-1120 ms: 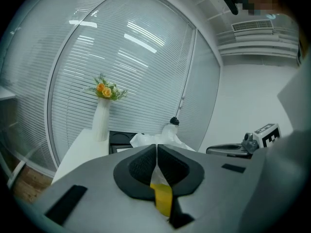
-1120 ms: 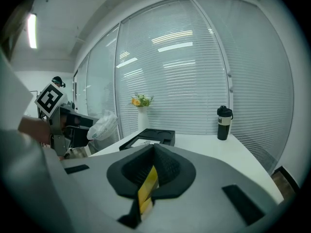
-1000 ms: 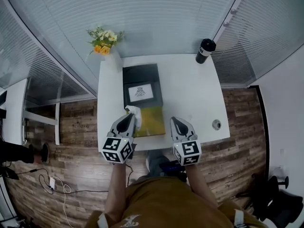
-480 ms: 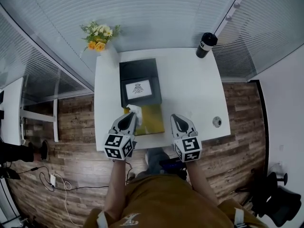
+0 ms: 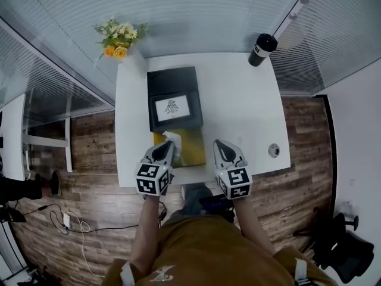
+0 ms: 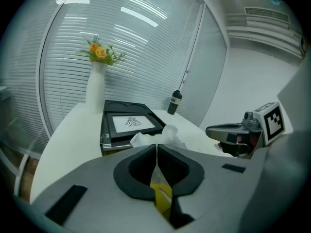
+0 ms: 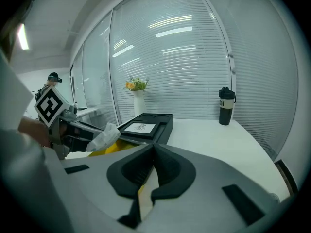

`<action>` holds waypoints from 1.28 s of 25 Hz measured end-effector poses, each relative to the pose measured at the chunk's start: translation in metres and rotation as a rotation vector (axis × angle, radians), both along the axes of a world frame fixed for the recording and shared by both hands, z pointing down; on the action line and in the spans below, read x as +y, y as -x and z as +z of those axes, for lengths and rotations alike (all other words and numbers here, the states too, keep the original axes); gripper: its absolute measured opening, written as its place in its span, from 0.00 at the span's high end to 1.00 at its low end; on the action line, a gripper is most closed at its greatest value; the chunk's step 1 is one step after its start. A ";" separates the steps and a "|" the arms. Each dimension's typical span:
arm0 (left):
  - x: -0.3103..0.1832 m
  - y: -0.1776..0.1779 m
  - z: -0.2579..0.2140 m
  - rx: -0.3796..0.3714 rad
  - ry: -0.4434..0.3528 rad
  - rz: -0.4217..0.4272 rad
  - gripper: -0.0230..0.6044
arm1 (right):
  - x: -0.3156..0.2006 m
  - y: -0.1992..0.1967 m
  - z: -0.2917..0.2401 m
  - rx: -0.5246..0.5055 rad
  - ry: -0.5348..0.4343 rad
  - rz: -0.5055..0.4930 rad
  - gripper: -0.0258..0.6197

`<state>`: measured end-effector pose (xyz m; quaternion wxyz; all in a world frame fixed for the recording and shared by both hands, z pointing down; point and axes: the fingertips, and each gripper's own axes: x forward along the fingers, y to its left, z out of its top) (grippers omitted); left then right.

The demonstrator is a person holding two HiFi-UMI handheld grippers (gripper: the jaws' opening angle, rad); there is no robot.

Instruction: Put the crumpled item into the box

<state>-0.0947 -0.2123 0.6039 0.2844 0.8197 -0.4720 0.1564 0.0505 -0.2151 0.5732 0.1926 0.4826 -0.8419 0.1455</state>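
The step in hand looks like the carry. The left claw (image 5: 168, 146) is pressed together on the crumpled wad (image 5: 173, 140), a white, partly see-through scrap that could be tissue or thin film. In the left gripper view its jaws meet in a narrow slit. A thin tail of the scrap is caught between them, and the bulk puffs out just past the tips.

The black box (image 5: 172, 85) lies straight ahead of this claw on the white tabletop (image 5: 238, 112), with a white printed panel set in a recessed frame. A yellow section (image 5: 191, 148) adjoins the box's near end and sits under and just ahead of the claw's tips, so the wad hangs over it. I cannot tell from these views whether the yellow part or the black frame is the open cavity.

The right claw (image 5: 220, 145) hovers to the right of the left one, over the tabletop's near edge. Its jaws are together with nothing between them, and it touches nothing.

My reading is that the next move calls for carrying the wad forward and down over the box's opening, then spreading the jaws. The scrap looks light and may cling to a pad.
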 end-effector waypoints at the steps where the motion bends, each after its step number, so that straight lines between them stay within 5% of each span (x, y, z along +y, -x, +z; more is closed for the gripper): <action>1: -0.001 0.001 0.004 -0.013 0.013 -0.007 0.91 | -0.002 0.000 0.002 0.001 0.004 -0.002 0.94; 16: -0.011 -0.020 0.051 -0.141 0.212 0.098 0.91 | -0.017 -0.013 0.034 -0.003 0.085 0.018 0.94; 32: -0.005 -0.034 0.078 -0.256 0.291 0.196 0.90 | -0.026 -0.018 0.041 -0.008 0.102 0.029 0.94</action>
